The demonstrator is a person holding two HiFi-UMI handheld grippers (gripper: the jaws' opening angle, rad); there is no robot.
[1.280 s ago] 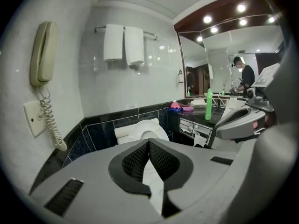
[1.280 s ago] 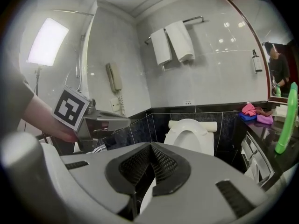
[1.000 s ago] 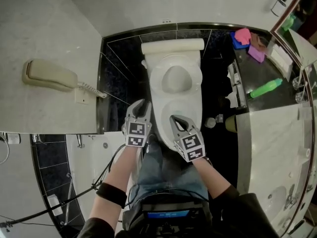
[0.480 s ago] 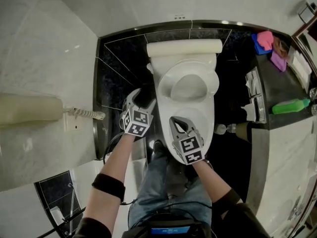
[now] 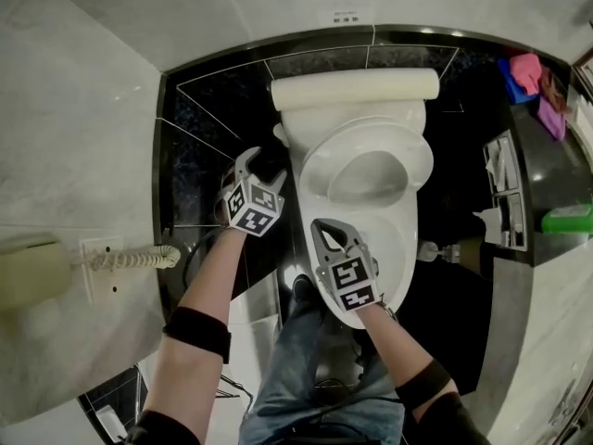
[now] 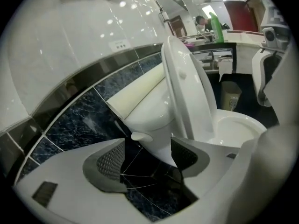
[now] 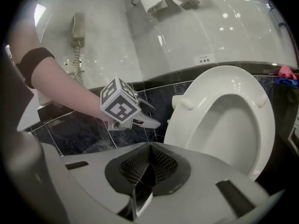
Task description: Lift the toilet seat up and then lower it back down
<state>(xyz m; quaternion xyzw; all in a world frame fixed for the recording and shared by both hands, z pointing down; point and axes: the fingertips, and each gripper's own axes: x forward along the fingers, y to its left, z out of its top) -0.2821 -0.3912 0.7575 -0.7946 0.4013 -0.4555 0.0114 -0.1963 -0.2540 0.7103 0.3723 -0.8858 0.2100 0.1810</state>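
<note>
The toilet seat [image 7: 187,120] is glossy plastic; dark wall tiles [image 6: 79,120] look polished, perhaps stone.

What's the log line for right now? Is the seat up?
toilet seat: raised | left gripper: open, empty, left of seat | right gripper: shut, empty, apart from seat

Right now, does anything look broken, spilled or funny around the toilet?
Nothing stands out. The toilet seat stands upright, leaning back by the tank, and it looks whole. No spill shows on the dark tiles beside it.
</note>
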